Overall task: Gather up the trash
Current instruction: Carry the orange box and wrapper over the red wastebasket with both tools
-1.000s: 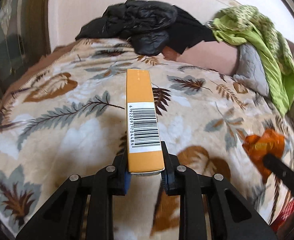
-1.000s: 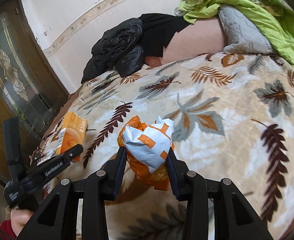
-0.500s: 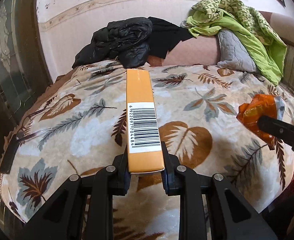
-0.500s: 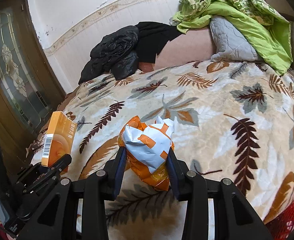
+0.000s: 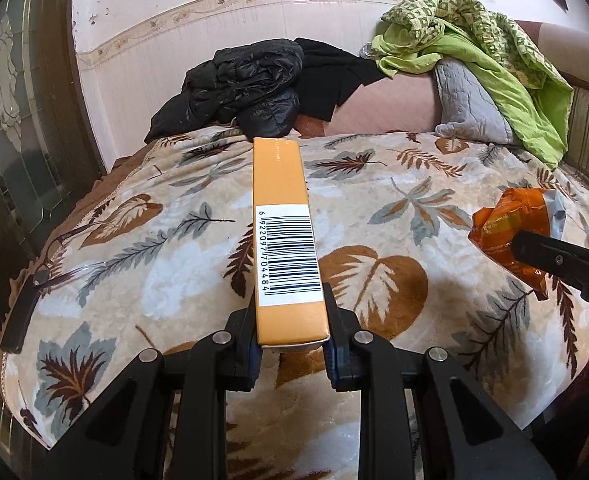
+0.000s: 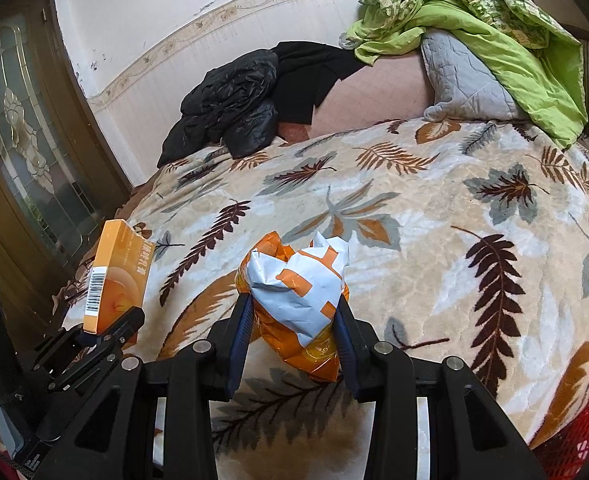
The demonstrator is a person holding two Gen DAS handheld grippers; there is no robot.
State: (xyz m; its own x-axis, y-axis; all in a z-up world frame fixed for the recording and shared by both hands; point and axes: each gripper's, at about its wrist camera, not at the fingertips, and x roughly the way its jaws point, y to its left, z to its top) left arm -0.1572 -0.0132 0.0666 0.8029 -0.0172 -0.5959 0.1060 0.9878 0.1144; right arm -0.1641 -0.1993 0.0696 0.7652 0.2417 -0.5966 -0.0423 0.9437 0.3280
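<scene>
We had the left gripper [image 5: 290, 344] clamped on the near end of the long orange cardboard box with the barcode label [image 5: 284, 240], held above the leaf-patterned plush blanket [image 5: 394, 208], and the right gripper [image 6: 294, 344] pinching the crumpled orange-and-white plastic wrapper [image 6: 296, 292]; we judged the box could lever out of its short grip, and the slick wrapper could slip free; the red mesh basket [image 6: 578, 428] was cut off at the frame edge, so we could not tell its opening
</scene>
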